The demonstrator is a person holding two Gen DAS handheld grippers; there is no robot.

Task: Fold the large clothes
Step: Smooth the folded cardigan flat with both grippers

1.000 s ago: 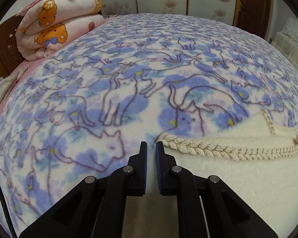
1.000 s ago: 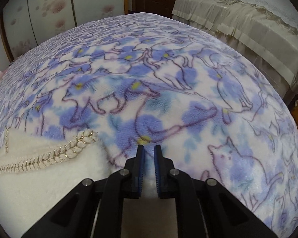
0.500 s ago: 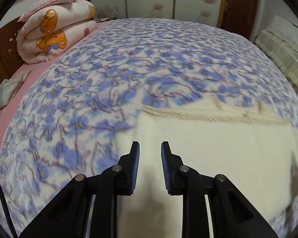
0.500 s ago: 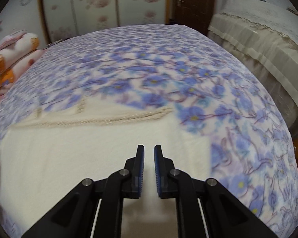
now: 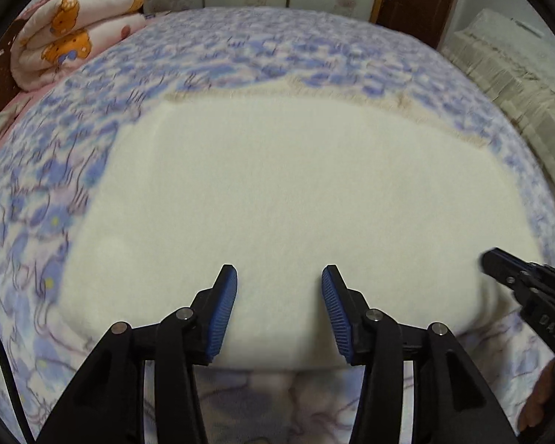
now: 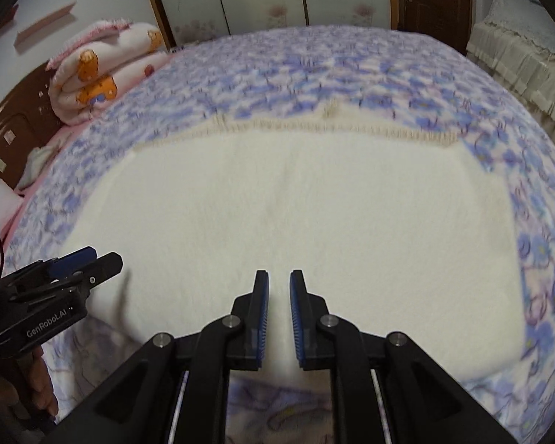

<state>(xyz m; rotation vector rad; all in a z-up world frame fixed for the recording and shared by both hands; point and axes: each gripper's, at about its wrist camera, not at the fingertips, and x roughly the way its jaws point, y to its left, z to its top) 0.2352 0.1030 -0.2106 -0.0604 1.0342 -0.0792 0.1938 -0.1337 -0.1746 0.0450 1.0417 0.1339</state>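
While the cream garment (image 5: 288, 192) lay flat as a folded rectangle near the front edge of the bed (image 5: 240, 40), its braided trim ran along the side facing the bed's far edge. The left gripper (image 5: 279, 277) hovered over the garment's near edge, its jaws opening with nothing pinched between them. The right gripper (image 6: 277, 281) hung above the same edge, jaws nearly together, no cloth visibly caught. A rolled quilt (image 6: 96, 77) sat at the bed's far left corner.
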